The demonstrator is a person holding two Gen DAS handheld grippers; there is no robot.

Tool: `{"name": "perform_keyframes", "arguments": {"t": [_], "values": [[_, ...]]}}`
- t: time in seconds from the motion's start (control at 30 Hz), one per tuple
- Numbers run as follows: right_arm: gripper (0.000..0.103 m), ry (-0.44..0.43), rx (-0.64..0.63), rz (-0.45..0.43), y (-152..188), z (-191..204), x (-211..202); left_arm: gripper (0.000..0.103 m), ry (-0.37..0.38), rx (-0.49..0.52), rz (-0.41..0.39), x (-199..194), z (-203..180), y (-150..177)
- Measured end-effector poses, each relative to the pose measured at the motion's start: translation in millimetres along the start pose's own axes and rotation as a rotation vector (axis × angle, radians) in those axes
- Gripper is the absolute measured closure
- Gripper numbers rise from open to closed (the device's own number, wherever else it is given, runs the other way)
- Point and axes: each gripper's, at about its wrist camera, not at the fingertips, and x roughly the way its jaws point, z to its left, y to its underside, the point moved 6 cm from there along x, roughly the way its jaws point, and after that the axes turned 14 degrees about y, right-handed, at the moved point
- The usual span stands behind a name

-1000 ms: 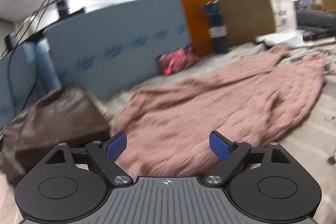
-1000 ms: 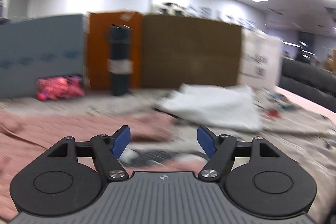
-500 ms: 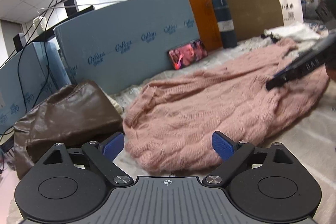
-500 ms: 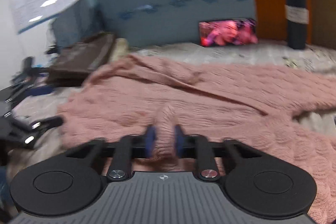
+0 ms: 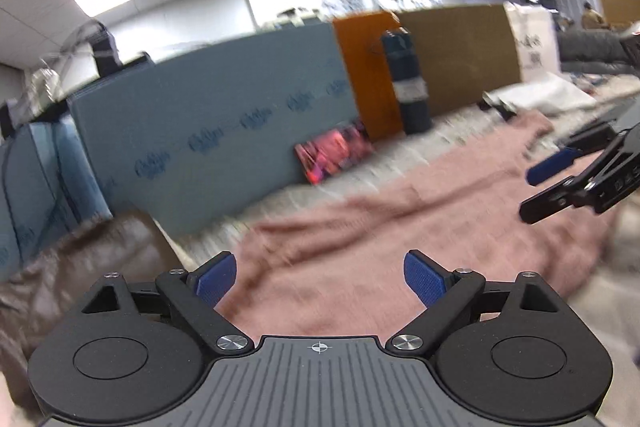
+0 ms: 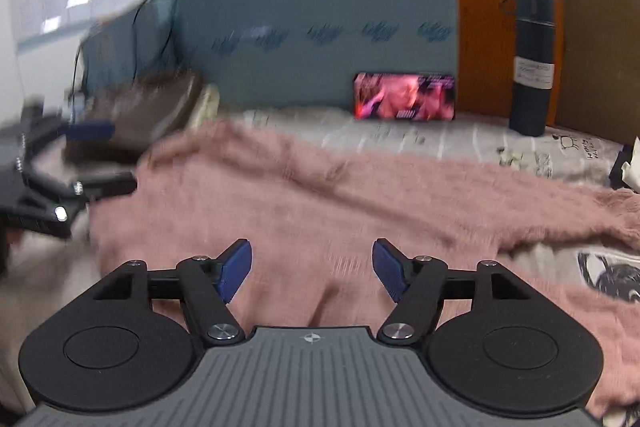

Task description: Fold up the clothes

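Observation:
A pink knitted sweater (image 5: 400,239) lies spread on the printed table cover; it also fills the middle of the right wrist view (image 6: 320,207). My left gripper (image 5: 320,277) is open and empty just above the sweater's near edge. My right gripper (image 6: 312,271) is open and empty over the sweater, with a raised pinch of knit just below it. The right gripper also shows at the right edge of the left wrist view (image 5: 576,179), jaws apart. The left gripper shows blurred at the left edge of the right wrist view (image 6: 44,179).
A brown leather bag (image 5: 80,255) lies at the left. A phone with a lit screen (image 6: 404,97) leans on the blue partition (image 6: 320,27). A dark flask (image 6: 532,63) stands by the orange panel. White cloth (image 5: 540,97) lies at the far right.
My right gripper was shut on a fold of the sweater half a second ago and has opened, letting it go. My left gripper stayed open and shifted; both views are blurred by motion.

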Motion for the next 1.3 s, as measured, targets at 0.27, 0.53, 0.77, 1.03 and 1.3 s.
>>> {"name": "perform_keyframes", "arguments": {"t": [0.27, 0.53, 0.77, 1.03, 1.3], "values": [[0.042, -0.038, 0.219, 0.077, -64.8, -14.4, 77.9, 0.010, -0.119, -0.009, 0.069, 78.1, 61.9, -18.8], [0.078, -0.064, 0.252, 0.265, -49.3, 1.5, 145.4, 0.010, -0.065, -0.159, 0.216, 123.6, 85.8, 28.6], [0.096, -0.200, 0.348, 0.171, -92.5, 3.5, 111.2, 0.010, -0.057, -0.171, 0.223, 124.0, 85.5, 31.5], [0.096, -0.302, 0.505, 0.122, -114.2, 2.5, 59.3, 0.010, -0.028, -0.197, 0.105, 105.1, 88.5, 18.0], [0.096, -0.151, 0.400, 0.234, -56.6, 6.4, 72.2, 0.010, -0.006, -0.169, 0.121, 92.5, 88.2, 11.3]]}}
